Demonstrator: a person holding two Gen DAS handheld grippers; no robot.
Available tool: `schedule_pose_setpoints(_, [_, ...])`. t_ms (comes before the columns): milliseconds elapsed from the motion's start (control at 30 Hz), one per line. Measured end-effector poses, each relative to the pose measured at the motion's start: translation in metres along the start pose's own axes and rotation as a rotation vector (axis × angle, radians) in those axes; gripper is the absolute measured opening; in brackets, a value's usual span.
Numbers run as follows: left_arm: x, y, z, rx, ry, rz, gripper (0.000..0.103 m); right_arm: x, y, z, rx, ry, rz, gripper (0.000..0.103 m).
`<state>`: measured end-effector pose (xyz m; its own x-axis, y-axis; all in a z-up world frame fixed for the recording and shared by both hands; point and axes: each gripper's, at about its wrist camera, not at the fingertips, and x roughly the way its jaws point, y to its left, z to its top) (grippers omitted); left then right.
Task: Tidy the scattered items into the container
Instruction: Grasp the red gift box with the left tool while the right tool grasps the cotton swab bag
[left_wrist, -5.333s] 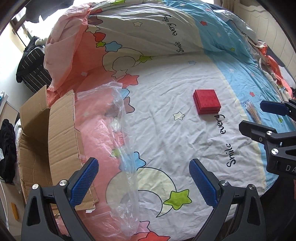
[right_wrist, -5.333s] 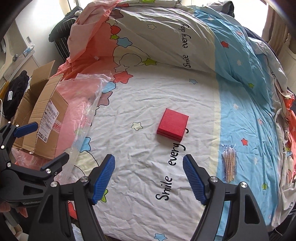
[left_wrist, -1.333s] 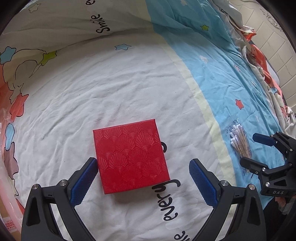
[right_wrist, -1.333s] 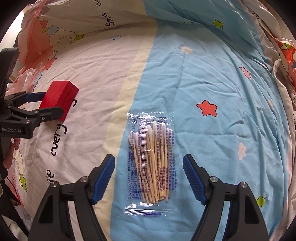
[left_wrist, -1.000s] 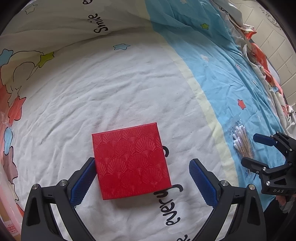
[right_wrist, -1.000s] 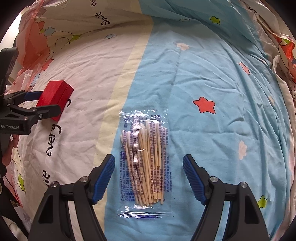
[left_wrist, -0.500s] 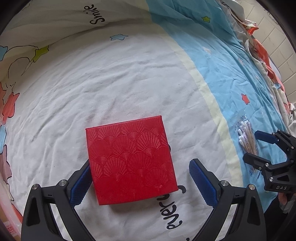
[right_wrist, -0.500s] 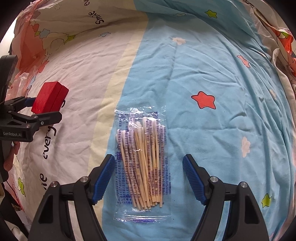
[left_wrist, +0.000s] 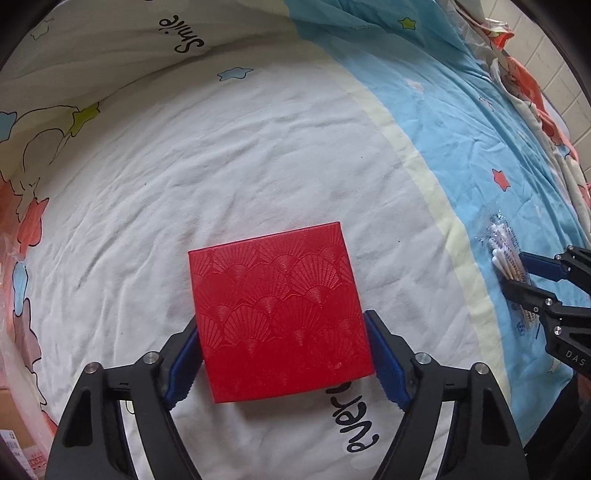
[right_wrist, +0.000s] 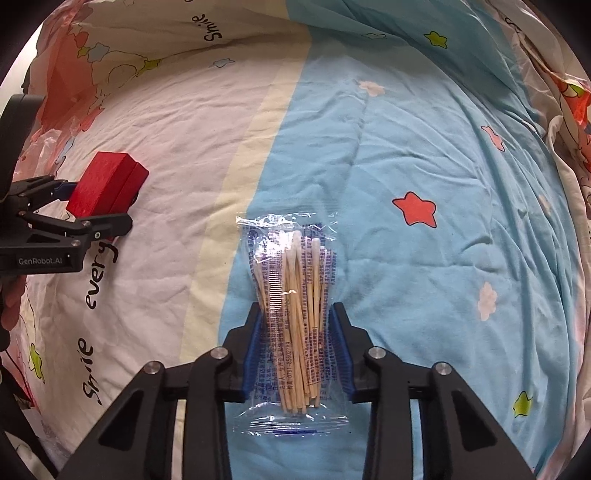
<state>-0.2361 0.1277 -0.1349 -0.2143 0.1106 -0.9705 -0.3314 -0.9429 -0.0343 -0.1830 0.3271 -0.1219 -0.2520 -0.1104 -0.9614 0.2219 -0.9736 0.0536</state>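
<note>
Red box (left_wrist: 279, 314) lies on the white part of the bed sheet (left_wrist: 258, 155), low centre of the left view, with the left tool (left_wrist: 282, 356) closing, its pads touching both sides. Swabs (right_wrist: 295, 325), in a clear bag on the blue strip, low centre of the right view, are pinched by the closing right tool (right_wrist: 297, 347).
</note>
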Motion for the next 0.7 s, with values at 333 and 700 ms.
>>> schedule_pose_setpoints(333, [-0.008, 0.006, -0.008, -0.026, 0.036, -0.027, 0.077, -0.005, 0.026, 0.004, -0.012, -0.013, 0.08, 0.018])
schedule_pose_setpoints(700, [-0.027, 0.001, -0.019, -0.007, 0.03, -0.058, 0.076, -0.027, 0.033, 0.004, -0.015, -0.044, 0.144, 0.017])
